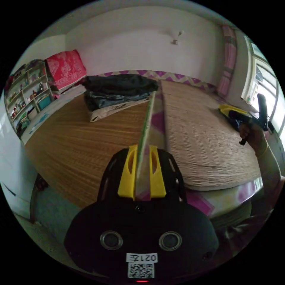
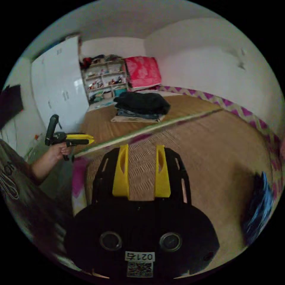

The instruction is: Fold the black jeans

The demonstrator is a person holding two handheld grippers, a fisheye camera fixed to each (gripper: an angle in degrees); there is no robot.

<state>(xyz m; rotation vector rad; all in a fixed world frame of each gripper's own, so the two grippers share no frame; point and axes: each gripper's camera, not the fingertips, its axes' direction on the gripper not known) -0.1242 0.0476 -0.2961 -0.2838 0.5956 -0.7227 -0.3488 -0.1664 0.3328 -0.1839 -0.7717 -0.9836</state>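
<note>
Black jeans (image 1: 121,83) lie folded on top of a clothes pile at the far side of a bed covered with woven mats (image 1: 204,130). The left hand-held gripper (image 1: 142,175) is clamped on a raised mat edge (image 1: 147,124). The right hand-held gripper (image 2: 142,175) hangs over the mat, jaws apart, empty.

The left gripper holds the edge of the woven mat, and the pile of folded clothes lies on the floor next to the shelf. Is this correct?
Not quite. The pile of clothes lies on the bed, on the mat, not on the floor; the left gripper view shows it. The left gripper does clamp the mat's lifted edge.
</note>
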